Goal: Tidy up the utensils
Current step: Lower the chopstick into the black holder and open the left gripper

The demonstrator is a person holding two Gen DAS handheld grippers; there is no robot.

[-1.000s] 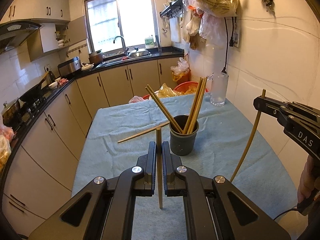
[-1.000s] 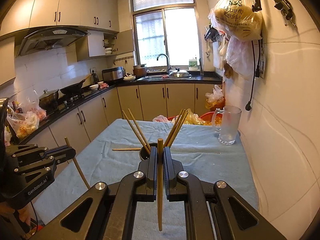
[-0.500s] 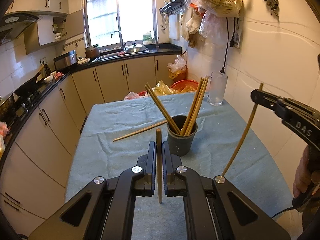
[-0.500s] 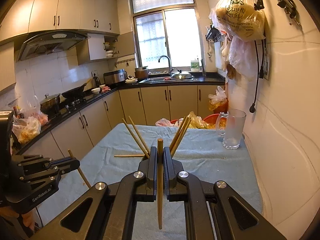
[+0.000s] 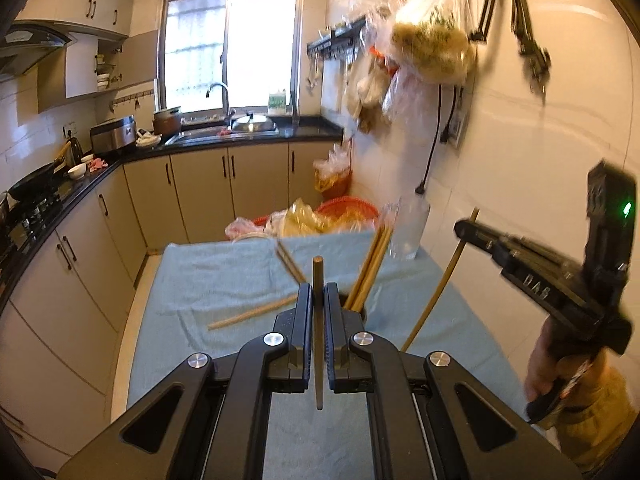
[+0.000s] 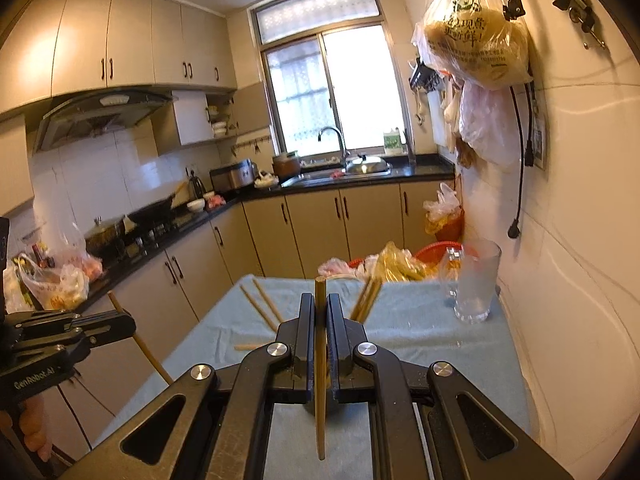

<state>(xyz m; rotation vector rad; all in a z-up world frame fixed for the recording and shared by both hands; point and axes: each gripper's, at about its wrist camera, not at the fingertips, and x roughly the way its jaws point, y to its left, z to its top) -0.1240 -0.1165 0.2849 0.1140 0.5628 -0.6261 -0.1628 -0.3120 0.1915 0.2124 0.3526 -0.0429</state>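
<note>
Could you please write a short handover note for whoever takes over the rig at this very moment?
Left gripper: shut on one chopstick, held above the table.
Right gripper: shut on another chopstick.
Holder cup: on the blue cloth, mostly hidden behind the left gripper, several chopsticks already standing in it.
Left: drop both held chopsticks into the cup, then fetch the loose chopstick lying on the cloth.

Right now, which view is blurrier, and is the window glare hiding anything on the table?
Left wrist view: motion-smeared, most on the hanging bags and glass jug; the clamped chopstick stays sharp. Right wrist view: crisper, its bag print legible. Window blown out in both, but the blue cloth reads evenly.
</note>
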